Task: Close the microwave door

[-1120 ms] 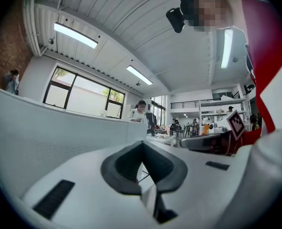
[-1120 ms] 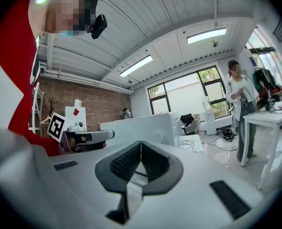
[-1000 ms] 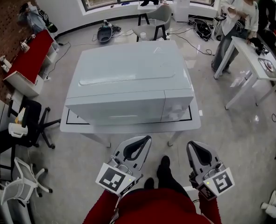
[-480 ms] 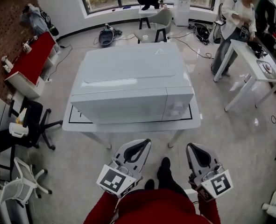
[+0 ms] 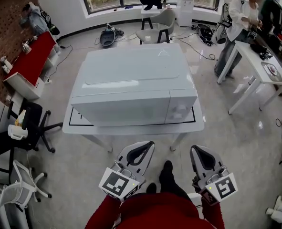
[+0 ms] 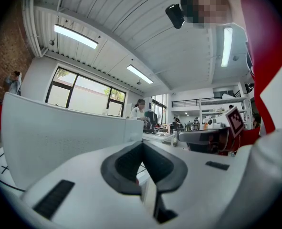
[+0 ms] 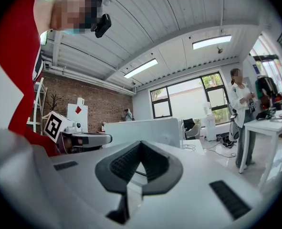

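Microwave (image 5: 133, 82) sits on the table (image 5: 131, 128) at 12 o'clock, door shut. Left tongs (image 5: 149, 143) and right tongs (image 5: 194, 150) at 6 o'clock, both closed, empty, well apart from it.

- 1 microwave (image 5: 131, 80)
- 2 tools: left (image 5: 149, 143), right (image 5: 194, 150)
- 3 tables: white under the microwave (image 5: 131, 129), red at left (image 5: 31, 61), white at right (image 5: 257, 68)
- 3 chairs: grey (image 5: 162, 19), black (image 5: 35, 120), white (image 5: 22, 185)
- 2 people standing: 1 by the right table (image 5: 241, 18), 1 at far left (image 5: 33, 17)
- 1 water dispenser (image 5: 185, 4)
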